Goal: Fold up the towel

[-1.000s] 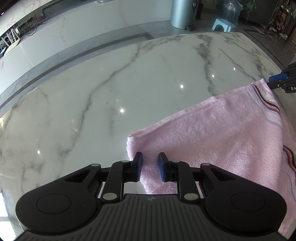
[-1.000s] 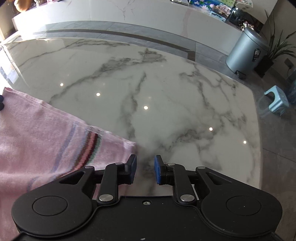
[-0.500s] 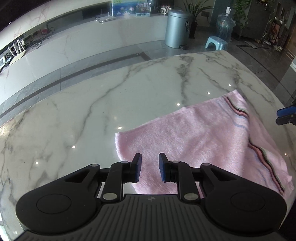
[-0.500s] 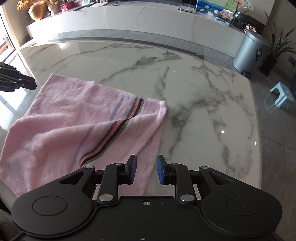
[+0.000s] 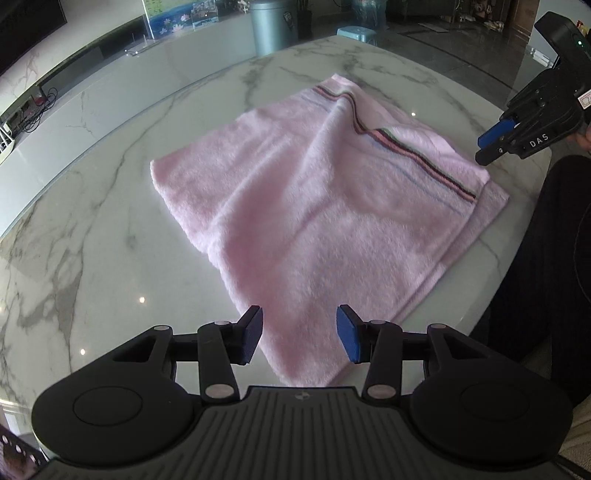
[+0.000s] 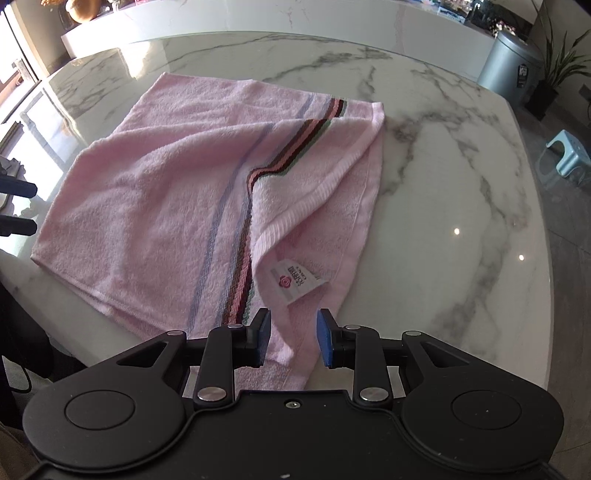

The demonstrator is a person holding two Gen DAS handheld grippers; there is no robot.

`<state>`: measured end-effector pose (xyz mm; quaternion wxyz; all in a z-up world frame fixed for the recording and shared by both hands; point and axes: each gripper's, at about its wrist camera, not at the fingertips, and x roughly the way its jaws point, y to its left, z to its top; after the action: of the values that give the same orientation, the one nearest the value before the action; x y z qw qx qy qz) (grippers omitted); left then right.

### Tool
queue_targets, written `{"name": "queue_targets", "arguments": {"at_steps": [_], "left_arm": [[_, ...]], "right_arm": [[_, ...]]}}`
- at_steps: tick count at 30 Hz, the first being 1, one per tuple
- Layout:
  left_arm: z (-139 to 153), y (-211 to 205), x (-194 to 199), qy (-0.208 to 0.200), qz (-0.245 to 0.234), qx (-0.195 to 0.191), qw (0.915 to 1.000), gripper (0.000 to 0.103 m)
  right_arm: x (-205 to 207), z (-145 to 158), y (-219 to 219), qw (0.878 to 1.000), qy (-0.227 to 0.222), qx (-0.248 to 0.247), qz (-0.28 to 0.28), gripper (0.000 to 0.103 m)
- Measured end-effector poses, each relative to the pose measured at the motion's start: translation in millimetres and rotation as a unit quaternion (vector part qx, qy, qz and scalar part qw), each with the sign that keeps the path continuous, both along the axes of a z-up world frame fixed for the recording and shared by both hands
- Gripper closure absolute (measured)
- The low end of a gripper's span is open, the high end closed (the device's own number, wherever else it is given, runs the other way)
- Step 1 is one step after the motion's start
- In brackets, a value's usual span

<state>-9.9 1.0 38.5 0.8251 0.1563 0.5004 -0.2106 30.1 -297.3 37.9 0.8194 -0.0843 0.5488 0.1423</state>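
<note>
A pink towel (image 5: 325, 192) with a dark striped band lies folded in half on the marble table (image 5: 110, 229); it also shows in the right wrist view (image 6: 177, 192), with a white label (image 6: 293, 282) at its near corner. My left gripper (image 5: 299, 338) is open and empty over the towel's near corner. My right gripper (image 6: 293, 343) is open and empty over the corner by the label. The right gripper also shows at the right of the left wrist view (image 5: 491, 146), beside the towel's striped edge.
A grey bin (image 5: 273, 27) and a small blue stool (image 5: 356, 33) stand on the floor beyond the table. The table's near edge (image 6: 51, 295) runs under the towel's corner. A person's dark clothing (image 5: 546, 277) is at the right.
Both grippers have let go of the towel, opened and pulled back and up. The towel now lies folded on the table.
</note>
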Motion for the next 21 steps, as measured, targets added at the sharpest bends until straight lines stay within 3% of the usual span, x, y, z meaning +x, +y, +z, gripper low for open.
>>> {"name": "queue_targets", "arguments": {"at_steps": [11,17,18,21], "left_arm": [[-28,6,-27,0.008,0.059,0.020,0.9980,0.061],[-32,9,-21,0.004,0.077,0.019,0.9968,0.074],[-33,10,-20,0.004,0.079,0.016,0.9967,0.077],[-35,11,-19,0.008,0.083,0.010,0.9964,0.086]], "right_arm": [[-18,-13,5,1.000,-0.017,-0.017,-0.010,0.077],[-14,-21,4,1.000,-0.016,-0.023,-0.013,0.077],[-13,-22,4,1.000,-0.014,-0.022,-0.010,0.078],[-10,-25,5,1.000,-0.006,-0.018,-0.003,0.095]]}}
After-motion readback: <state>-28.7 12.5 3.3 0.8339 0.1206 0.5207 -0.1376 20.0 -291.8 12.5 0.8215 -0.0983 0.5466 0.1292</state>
